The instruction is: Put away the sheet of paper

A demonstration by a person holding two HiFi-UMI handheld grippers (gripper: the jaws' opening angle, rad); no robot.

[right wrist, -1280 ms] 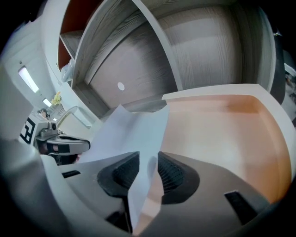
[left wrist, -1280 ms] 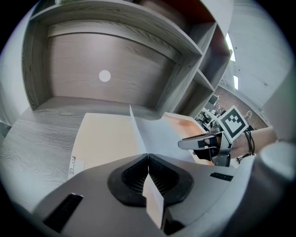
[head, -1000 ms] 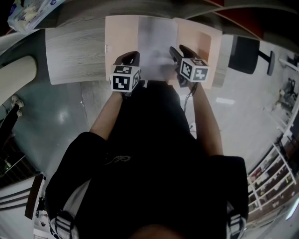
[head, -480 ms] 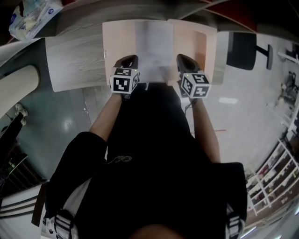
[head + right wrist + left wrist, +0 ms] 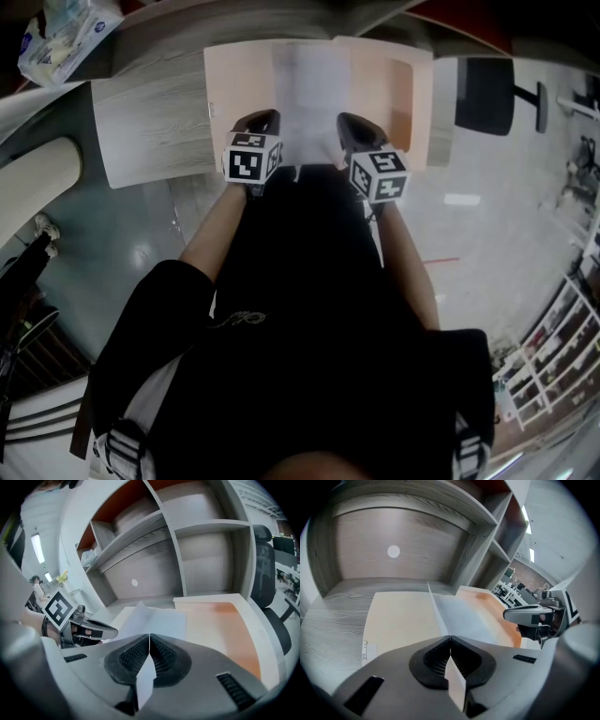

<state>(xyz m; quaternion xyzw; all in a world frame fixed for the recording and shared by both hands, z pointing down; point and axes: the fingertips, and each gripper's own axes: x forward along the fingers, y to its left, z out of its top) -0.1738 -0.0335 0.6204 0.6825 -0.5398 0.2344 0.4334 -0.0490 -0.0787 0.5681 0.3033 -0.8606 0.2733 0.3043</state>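
One thin white sheet (image 5: 312, 94), pinched by left gripper (image 5: 450, 638), right gripper (image 5: 149, 636)

All three views are bulging fisheye-fashion, the shelf (image 5: 440, 498) edges bowing and dark corners ringing both gripper views. The head view is running dim. The sheet of paper (image 5: 312, 89) between the left gripper (image 5: 265, 119) and right gripper (image 5: 349, 122) is washing out, pale and smeared. A strip light (image 5: 526, 513) is glaring to the right of the left gripper. Each gripper's body nearest its lens is showing soft.

The sheet of paper (image 5: 312, 89) overlies the folder (image 5: 239, 80) (on the desk (image 5: 150, 122)).
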